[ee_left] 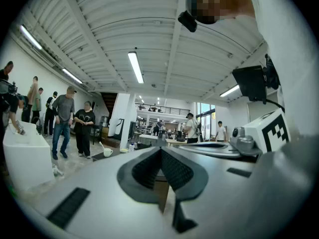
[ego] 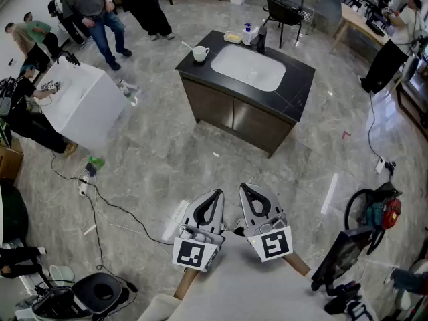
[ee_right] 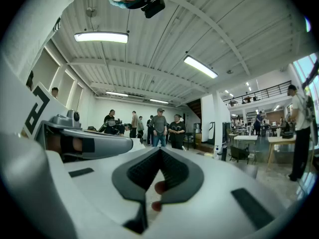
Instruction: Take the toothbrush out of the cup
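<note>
At the far left of the head view, several people (ego: 93, 5) stand and crouch around a tall white block (ego: 83, 102). A black cable (ego: 119, 207) trails over the grey tiled floor (ego: 160, 152).

Towards the middle stands a free-standing cabinet (ego: 227, 112) with a dark top and a white basin (ego: 247, 67) sunk into it. The cup (ego: 200, 53), small and white, sits on the top's back left corner, just left of the basin. The toothbrush (ego: 186, 45) stands in the cup and leans out to the left. Further right along the back edge are a soap dish (ego: 233, 37), a white pump bottle (ego: 247, 33) and a dark bottle (ego: 261, 39). A black chair (ego: 284, 12) stands behind the cabinet.

Low in the frame, the left gripper (ego: 218, 192) and the right gripper (ego: 245, 187) sit side by side, pointing towards the cabinet and well apart from it. A stretch of floor lies between them and it.

In the left gripper view, the left gripper (ee_left: 160, 149) has its jaws pressed together with nothing between them. The cup (ee_left: 107, 152) shows small and distant to their left.

In the right gripper view, the right gripper (ee_right: 159, 151) likewise has its jaws together and holds nothing.

At far right, a dark panel (ego: 384, 65) stands on the floor.
</note>
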`<state>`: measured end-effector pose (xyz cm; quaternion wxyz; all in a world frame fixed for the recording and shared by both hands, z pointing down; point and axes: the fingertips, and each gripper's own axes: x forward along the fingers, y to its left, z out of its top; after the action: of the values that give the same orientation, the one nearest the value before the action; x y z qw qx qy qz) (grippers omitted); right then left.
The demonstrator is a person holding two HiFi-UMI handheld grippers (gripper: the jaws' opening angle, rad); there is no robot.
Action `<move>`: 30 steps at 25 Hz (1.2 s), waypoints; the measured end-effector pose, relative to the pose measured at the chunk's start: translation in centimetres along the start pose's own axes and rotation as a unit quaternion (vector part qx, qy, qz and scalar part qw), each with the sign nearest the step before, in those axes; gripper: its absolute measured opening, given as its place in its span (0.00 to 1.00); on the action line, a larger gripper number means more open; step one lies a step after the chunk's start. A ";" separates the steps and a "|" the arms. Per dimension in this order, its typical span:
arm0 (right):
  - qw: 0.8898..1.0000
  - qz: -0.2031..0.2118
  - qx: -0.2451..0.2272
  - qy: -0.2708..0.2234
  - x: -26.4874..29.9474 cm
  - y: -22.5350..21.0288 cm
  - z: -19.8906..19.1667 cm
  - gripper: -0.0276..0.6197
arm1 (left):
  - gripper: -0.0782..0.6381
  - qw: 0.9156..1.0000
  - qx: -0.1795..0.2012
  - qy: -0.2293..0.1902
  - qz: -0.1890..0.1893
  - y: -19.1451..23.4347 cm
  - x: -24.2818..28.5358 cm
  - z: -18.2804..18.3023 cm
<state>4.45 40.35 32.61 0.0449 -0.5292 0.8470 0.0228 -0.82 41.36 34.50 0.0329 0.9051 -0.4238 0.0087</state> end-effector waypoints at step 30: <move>1.000 -0.027 0.003 0.016 5.7 1.9 -0.3 0.05 | 0.11 1.000 -0.010 -0.005 0.000 7.8 -0.5 0.8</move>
<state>0.30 36.08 32.37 0.0341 -0.5518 0.8332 0.0106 -7.15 36.68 34.10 0.0400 0.9047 -0.4241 -0.0006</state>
